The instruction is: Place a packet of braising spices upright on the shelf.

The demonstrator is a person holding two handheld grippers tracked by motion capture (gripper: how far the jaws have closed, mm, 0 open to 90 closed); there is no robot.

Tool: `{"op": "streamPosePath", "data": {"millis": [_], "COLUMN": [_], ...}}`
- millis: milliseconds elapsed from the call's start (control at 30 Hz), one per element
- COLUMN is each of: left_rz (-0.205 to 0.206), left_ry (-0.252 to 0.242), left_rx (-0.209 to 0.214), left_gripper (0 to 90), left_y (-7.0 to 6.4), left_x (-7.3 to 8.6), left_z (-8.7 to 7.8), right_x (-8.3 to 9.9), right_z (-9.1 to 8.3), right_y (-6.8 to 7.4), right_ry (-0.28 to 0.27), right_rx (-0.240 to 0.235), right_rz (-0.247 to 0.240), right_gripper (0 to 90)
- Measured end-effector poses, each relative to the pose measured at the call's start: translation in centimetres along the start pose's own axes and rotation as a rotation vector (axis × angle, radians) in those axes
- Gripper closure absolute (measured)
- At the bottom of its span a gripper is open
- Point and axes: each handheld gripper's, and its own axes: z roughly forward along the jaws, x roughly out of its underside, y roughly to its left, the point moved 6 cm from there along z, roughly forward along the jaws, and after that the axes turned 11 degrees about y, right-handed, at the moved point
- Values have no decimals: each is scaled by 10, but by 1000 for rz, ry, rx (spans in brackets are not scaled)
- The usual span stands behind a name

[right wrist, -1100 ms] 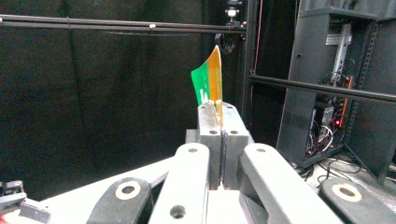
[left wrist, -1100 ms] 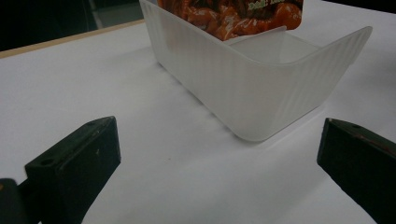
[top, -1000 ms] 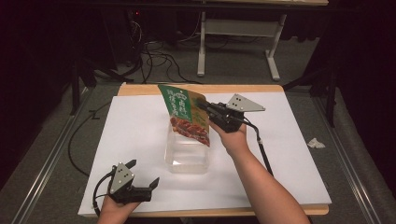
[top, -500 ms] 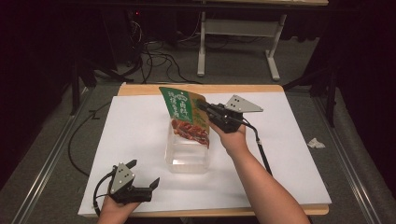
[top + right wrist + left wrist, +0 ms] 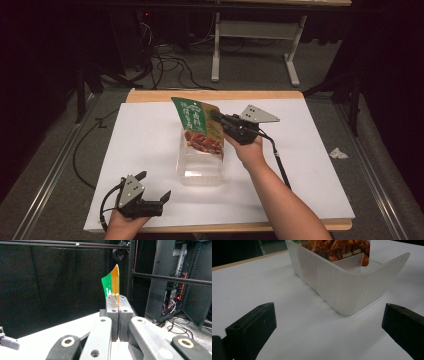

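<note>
A green snack pouch with a picture of brown food hangs upright, its lower end inside a clear plastic container at the middle of the white table. My right gripper is shut on the pouch's right edge, and the right gripper view has the pouch's thin edge rising from the closed right gripper. My left gripper rests open near the front left edge. In the left gripper view its jaws stand wide apart, facing the container's corner with the pouch behind it.
A white sheet covers the wooden table top. A crumpled scrap of paper lies on the floor to the right. Cables and a desk frame are beyond the far edge.
The pouch and my right gripper have sunk slightly toward the container. My left gripper has barely moved.
</note>
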Motion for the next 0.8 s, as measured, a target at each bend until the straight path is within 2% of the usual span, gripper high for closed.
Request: {"op": "streamPosePath", "data": {"millis": [200,500,700,800], "left_rz": [5,7,9,10], "left_ry": [3,5,6,6], "left_rx": [1,4,5,5], "left_gripper": [0,0,0,0], "left_y": [-1,-1,-1,-1], "left_x": [0,0,0,0], "left_z": [0,0,0,0], "right_x": [7,14,13,11], "right_z": [-4,-7,-6,-7], "right_y": [-6,-5,-5,-6], "right_ry": [8,24,43,51], "right_rx": [15,35,36,39], "right_rz": [20,23,21,22], "right_gripper": [900,894,810,725]}}
